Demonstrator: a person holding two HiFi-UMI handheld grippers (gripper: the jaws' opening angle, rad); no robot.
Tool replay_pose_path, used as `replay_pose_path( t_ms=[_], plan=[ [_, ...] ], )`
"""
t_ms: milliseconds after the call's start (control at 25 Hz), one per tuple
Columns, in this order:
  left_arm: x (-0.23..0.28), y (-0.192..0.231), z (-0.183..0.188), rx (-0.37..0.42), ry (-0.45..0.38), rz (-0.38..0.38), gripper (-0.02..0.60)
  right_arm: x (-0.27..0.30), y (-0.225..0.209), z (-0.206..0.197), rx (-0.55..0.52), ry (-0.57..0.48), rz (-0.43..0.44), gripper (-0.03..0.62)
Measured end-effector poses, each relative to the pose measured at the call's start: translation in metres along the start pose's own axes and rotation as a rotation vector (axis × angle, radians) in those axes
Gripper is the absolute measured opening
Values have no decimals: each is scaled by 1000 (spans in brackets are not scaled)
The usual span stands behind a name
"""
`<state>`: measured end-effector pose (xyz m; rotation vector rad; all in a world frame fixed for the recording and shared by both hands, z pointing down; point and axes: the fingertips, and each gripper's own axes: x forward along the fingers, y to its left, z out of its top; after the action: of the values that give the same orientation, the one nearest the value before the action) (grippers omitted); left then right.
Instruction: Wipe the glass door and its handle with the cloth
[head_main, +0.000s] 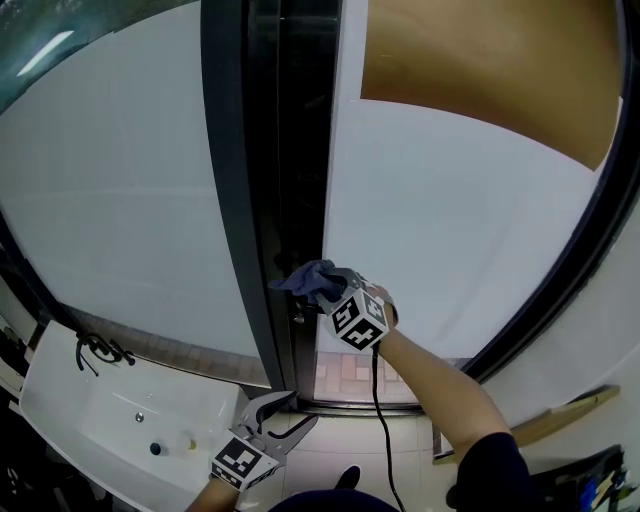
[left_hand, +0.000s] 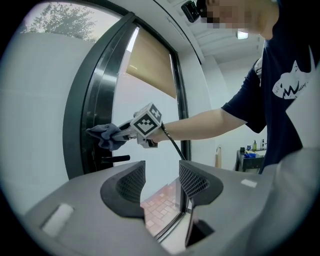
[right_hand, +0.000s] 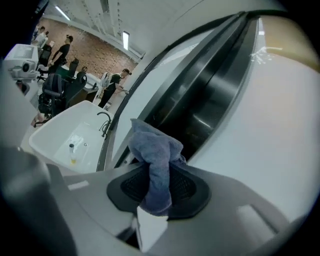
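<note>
Grey padded jaws on my left gripper (left_hand: 161, 182) stand apart with nothing between them. It hangs low and close to my body, beside the white sink (head_main: 90, 420) and well apart from the door.

Further out, at the end of my outstretched arm, my right gripper (right_hand: 160, 187) is clenched on the blue-grey cloth (right_hand: 156, 157). Both pads pinch it, and its loose end bunches out past the tips. From the head view, that bunched end lies at the edge of the glass door (head_main: 450, 230), against the dark frame (head_main: 235, 200). In the left gripper view the cloth sits just above the short black handle (left_hand: 114, 159) and apart from it. I cannot tell whether the cloth presses on the glass itself.

Beyond the pane, reddish brick paving (head_main: 350, 372) shows through the bottom of the door, and a tan blind (head_main: 480, 70) covers its upper corner. Farthest off, in the right gripper view, several people (right_hand: 112, 85) stand past the sink by a brick wall
</note>
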<state>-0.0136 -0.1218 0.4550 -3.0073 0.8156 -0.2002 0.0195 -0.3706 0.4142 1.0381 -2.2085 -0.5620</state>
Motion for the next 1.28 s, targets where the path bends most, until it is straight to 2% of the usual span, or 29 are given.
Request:
replay_pose_path(
  t_ms=[200, 400, 560, 800, 1000, 1120, 1280],
  plan=[
    [-16, 6, -8, -15, 3, 44, 206, 45, 17, 4, 109, 28, 16, 94],
    [-22, 14, -15, -33, 10, 70, 206, 54, 23, 1, 185, 41, 57, 93],
    [-16, 12, -8, -32, -2, 57, 206, 58, 41, -12, 204, 134, 175, 91],
    [-2, 5, -6, -17, -11, 26, 206, 58, 41, -18, 231, 153, 216, 91],
    [-3, 2, -7, -24, -5, 22, 206, 43, 38, -34, 388, 180, 280, 91],
    [-1, 2, -4, -23, -9, 20, 206, 31, 37, -44, 363, 220, 330, 91],
    [1, 2, -2, -21, -11, 12, 206, 17, 31, -60, 307, 267, 342, 91]
  ],
)
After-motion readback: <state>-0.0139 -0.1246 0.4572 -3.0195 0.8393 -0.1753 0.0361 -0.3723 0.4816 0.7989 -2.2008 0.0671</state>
